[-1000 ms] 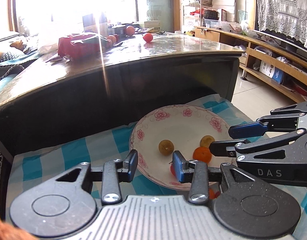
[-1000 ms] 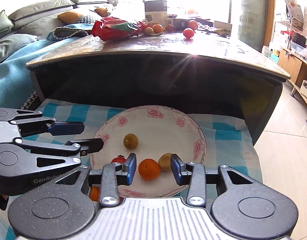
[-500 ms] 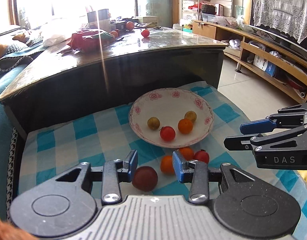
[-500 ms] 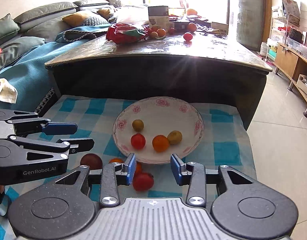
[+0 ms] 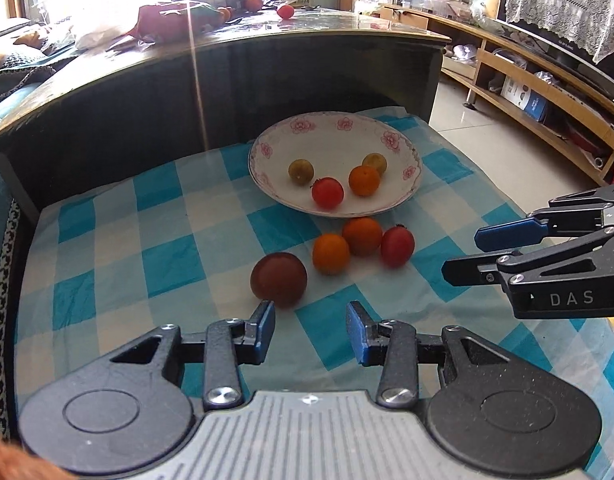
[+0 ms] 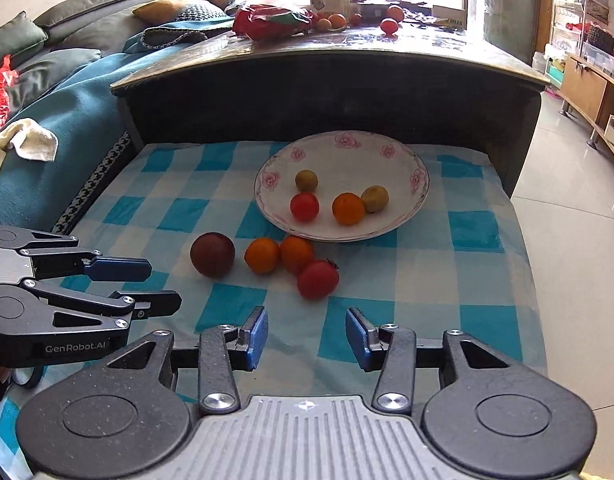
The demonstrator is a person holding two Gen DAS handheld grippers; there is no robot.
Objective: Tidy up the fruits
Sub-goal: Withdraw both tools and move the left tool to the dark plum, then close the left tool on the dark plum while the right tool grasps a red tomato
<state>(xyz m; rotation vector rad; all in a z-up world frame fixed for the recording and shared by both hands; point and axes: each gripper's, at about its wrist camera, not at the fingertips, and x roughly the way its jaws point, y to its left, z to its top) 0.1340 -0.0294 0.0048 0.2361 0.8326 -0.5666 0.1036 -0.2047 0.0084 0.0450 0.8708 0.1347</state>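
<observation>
A white floral plate [image 5: 403, 200] [image 6: 411, 220] on a blue checked cloth holds a tomato [image 5: 327, 193], an orange [image 5: 364, 180] and two yellow-green fruits. In front of the plate on the cloth lie a dark red fruit [image 5: 279, 279] [image 6: 212, 255], two oranges [image 5: 331, 253] [image 5: 362, 236] and a tomato [image 5: 397, 246] [image 6: 318, 279]. My left gripper [image 5: 310, 334] is open and empty, just short of the dark red fruit. My right gripper [image 6: 305, 336] is open and empty, short of the loose tomato; it also shows in the left wrist view [image 5: 463, 254].
A dark low table [image 6: 347, 80] with a glossy top stands right behind the cloth, carrying a red bag and more fruit. A teal sofa [image 6: 47, 140] is on the left. Tiled floor [image 6: 579, 220] and a wooden shelf unit [image 5: 547, 92] lie to the right.
Both grippers have pulled back and up from the plate. The loose fruits on the cloth, hidden a second ago, are now in full view. Both stay open.
</observation>
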